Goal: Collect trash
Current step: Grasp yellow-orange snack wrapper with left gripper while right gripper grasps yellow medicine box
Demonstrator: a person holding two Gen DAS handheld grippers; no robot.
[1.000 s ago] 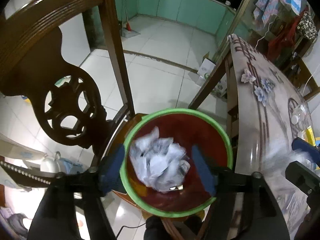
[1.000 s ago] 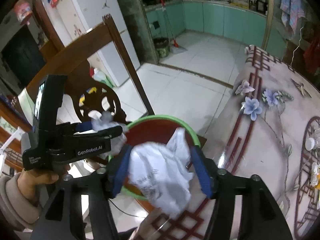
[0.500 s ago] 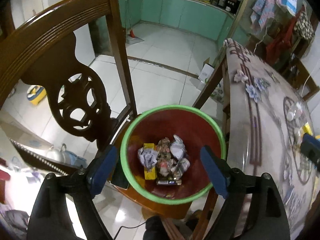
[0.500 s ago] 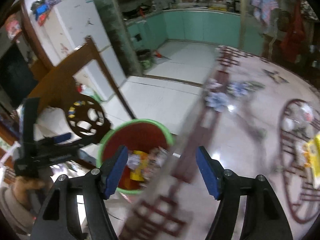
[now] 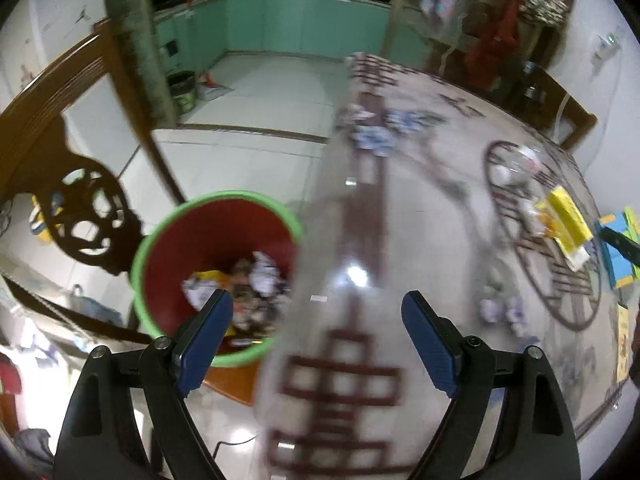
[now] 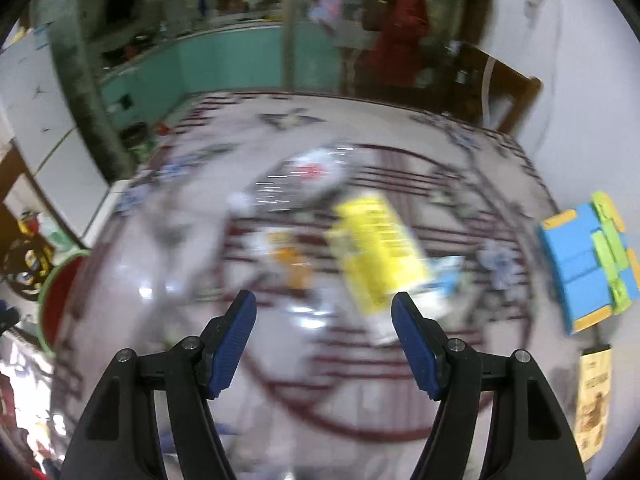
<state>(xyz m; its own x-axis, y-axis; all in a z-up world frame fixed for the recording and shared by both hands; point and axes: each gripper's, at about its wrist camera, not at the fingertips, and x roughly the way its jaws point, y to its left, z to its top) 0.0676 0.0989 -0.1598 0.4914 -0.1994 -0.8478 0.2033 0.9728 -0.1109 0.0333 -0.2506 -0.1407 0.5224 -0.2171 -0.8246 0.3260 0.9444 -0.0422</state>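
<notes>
Both of your tools have swung away from the bin since a second ago — the crumpled white plastic each one carried is gone from between the pads, and the views now sweep over the patterned worktop instead.

So part of the job looks done: the green-rimmed red bin beside the worktop, in front of the carved wooden chair, already holds a heap of crumpled wrappers and paper. Plenty is left, though. In the right wrist view you can see a yellow package lying near the middle of the worktop, an orange scrap just left of it, and a clear plastic piece with a red mark beyond — all blurred, so finer detail cannot be made out. A blue and green block toy sits off to the right; whether that counts as trash you cannot tell.

Your left tool stands wide open and empty, hanging over the worktop's edge with the bin behind its left pad. Your right tool is also parted and holds nothing, touching nothing, with the yellow package just beyond its right pad — likely your next pick.
</notes>
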